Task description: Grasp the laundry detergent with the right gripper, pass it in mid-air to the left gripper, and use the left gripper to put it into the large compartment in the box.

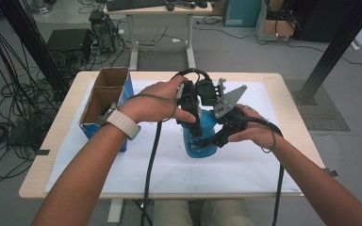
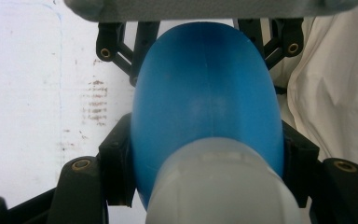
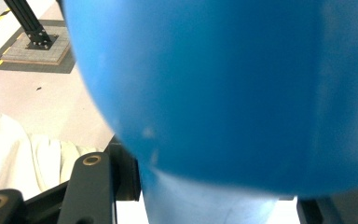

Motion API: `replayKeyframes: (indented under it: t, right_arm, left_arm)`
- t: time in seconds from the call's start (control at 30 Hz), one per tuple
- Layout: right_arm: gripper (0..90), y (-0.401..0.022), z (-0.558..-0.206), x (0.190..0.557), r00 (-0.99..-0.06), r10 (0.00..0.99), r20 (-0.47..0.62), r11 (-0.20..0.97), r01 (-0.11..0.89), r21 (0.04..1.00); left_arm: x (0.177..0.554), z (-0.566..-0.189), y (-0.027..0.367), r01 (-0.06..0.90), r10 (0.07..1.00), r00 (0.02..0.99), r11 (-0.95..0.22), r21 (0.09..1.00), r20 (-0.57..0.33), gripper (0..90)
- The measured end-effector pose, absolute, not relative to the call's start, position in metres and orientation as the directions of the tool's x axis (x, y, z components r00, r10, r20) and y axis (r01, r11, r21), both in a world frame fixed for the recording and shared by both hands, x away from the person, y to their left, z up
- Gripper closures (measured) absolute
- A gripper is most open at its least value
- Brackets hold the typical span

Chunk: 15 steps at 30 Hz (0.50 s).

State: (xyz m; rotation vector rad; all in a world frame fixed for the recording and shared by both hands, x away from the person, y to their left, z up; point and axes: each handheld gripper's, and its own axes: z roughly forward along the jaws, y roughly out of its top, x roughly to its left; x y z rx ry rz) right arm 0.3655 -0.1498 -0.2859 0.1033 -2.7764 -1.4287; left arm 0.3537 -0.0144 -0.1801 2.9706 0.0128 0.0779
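Near the middle of the bench [image 1: 273, 181], which is covered with a white sheet, a blue bottle [image 1: 202, 136] with a pale cap end is held just above the sheet between both tools. The right tool [image 1: 217, 139] comes in from the right and its jaws are clamped on the bottle's lower body. The left tool [image 1: 193, 125] reaches down from the left, its jaws closed against the bottle's sides near the pale cap, as the left gripper view shows. Farther left, an open cardboard box [image 1: 106, 96] with blue sides stands on the bench, well apart from the bottle.
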Motion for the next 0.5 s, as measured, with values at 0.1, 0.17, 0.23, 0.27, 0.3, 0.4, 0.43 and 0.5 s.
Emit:
replayKeyframes:
  t: [0.1,0.17,0.23,0.27,0.3,0.4,0.43,0.5]
  right_arm:
    - [43.3,-0.1496,-0.286,0.3656,-0.998,-0.066,-0.015,0.579,-0.051,0.814]
    - [43.3,-0.1497,-0.2859,0.3658,-0.998,-0.067,-0.014,0.58,-0.05,0.813]
    - [43.3,-0.1498,-0.286,0.3659,-0.998,-0.066,-0.015,0.579,-0.05,0.814]
    - [43.3,-0.1499,-0.2859,0.3659,-0.998,-0.064,-0.014,0.579,-0.049,0.814]
    - [43.3,-0.1499,-0.286,0.3661,-0.998,-0.065,-0.016,0.579,-0.05,0.814]
    - [43.3,-0.1499,-0.2863,0.3664,-0.998,-0.064,-0.013,0.58,-0.048,0.813]
    - [43.3,-0.1498,-0.2864,0.3666,-0.998,-0.066,-0.013,0.58,-0.049,0.813]
    - [43.3,-0.1498,-0.2865,0.3668,-0.998,-0.064,-0.014,0.58,-0.049,0.813]
  left_arm:
    - [0.3539,-0.1802,-0.0143,0.005,0.014,0.999,-0.985,0.172,0.05,37.2]
    - [0.354,-0.1803,-0.0143,0.005,0.014,0.999,-0.985,0.174,0.052,37.2]
    - [0.3542,-0.1802,-0.0145,0.006,0.015,0.999,-0.985,0.173,0.052,37.2]
    - [0.3543,-0.1801,-0.0145,0.006,0.015,0.999,-0.985,0.171,0.052,37.2]
    - [0.3547,-0.1801,-0.0146,0.003,0.012,0.999,-0.986,0.168,0.051,37.2]
    - [0.3552,-0.1805,-0.0147,0.004,0.012,0.999,-0.986,0.166,0.048,37.2]
    - [0.3553,-0.1806,-0.0148,0.005,0.013,0.999,-0.986,0.166,0.046,37.2]
    - [0.3553,-0.1806,-0.0148,0.004,0.013,0.999,-0.986,0.165,0.049,37.2]
